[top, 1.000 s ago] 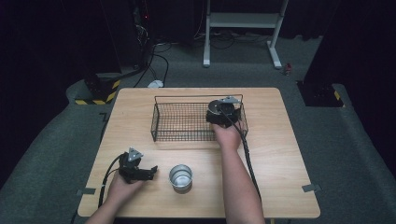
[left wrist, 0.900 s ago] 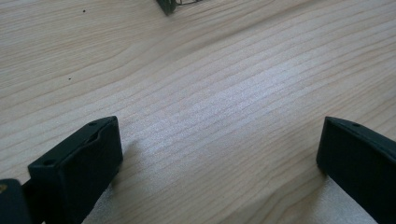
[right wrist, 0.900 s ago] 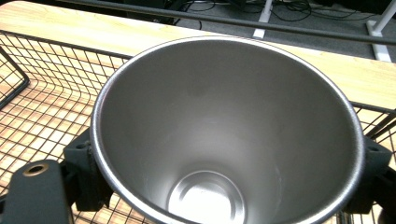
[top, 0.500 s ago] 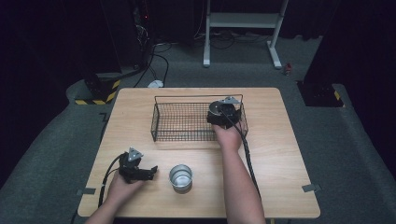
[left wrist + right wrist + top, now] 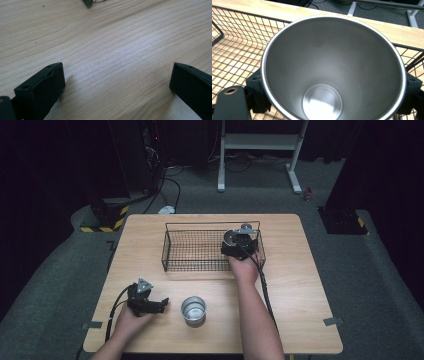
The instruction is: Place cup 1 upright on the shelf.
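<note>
One steel cup (image 5: 332,75), right gripper (image 5: 332,100) clamped

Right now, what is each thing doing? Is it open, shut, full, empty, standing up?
Left gripper: open, holding nothing, low over the bare table.
Right gripper: shut on the held cup, over the basket's right end.
Held cup: empty, its mouth towards the gripper's camera.
Second cup: upright on the table, free, looks empty.
Wire basket: upright, open top, its floor looks bare.

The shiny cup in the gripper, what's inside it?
Nothing: the cup shows only its bare steel bottom. The right gripper clamps it over the basket, whose mesh directly under the cup is hidden.
</note>
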The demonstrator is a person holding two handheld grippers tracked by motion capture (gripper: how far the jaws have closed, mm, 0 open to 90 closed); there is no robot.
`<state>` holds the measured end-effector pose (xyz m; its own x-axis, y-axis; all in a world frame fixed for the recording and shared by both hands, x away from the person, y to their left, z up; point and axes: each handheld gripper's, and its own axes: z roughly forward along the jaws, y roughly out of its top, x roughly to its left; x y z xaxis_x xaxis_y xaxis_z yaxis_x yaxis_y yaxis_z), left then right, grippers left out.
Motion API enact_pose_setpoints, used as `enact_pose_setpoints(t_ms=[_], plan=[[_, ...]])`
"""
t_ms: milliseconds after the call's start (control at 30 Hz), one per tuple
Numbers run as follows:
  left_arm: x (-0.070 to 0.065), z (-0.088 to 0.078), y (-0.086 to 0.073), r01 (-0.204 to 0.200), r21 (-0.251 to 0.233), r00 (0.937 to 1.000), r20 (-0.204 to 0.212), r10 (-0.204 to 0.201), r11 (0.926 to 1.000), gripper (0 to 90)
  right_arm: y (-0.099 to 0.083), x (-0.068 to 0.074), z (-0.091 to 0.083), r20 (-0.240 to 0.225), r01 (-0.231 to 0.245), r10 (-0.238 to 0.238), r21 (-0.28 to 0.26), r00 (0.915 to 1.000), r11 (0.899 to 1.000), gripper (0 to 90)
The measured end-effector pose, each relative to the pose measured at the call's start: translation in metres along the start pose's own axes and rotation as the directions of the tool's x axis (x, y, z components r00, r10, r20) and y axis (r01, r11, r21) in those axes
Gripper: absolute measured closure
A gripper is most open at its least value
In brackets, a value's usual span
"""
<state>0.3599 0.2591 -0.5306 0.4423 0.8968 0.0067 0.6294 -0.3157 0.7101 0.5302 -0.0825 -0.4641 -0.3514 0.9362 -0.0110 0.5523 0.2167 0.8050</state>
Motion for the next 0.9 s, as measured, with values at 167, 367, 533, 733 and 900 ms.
enact_pose_setpoints(t_ms=[167, 367, 533, 733, 900], plan=[[0.0, 0.0, 0.0, -0.001, 0.0, 1.0, 0.001, 0.001, 1.0, 0.4, -0.001, 0.001, 0.0, 0.004, 0.011, -0.011, 0.0, 0.9999, 1.0, 13.0], [0.0, 0.0, 0.0, -0.002, 0.0, 1.0, 0.001, 0.002, 1.0, 0.4, -0.002, 0.001, 0.001, 0.002, 0.004, -0.004, 0.014, 1.0, 1.0, 10.3], [0.0, 0.0, 0.0, -0.001, -0.001, 1.0, 0.0, 0.001, 1.0, 0.5, -0.002, 0.001, -0.001, 0.002, -0.007, 0.007, 0.021, 1.0, 1.0, 10.0], [0.0, 0.0, 0.0, -0.002, 0.0, 1.0, 0.0, 0.002, 1.0, 0.5, -0.002, 0.002, -0.006, -0.007, 0.001, -0.001, 0.024, 1.0, 1.0, 10.0], [0.0, 0.0, 0.0, -0.004, 0.001, 1.0, 0.0, 0.004, 1.0, 0.6, -0.005, 0.0, -0.01, -0.006, -0.008, 0.008, 0.014, 1.0, 1.0, 10.0]])
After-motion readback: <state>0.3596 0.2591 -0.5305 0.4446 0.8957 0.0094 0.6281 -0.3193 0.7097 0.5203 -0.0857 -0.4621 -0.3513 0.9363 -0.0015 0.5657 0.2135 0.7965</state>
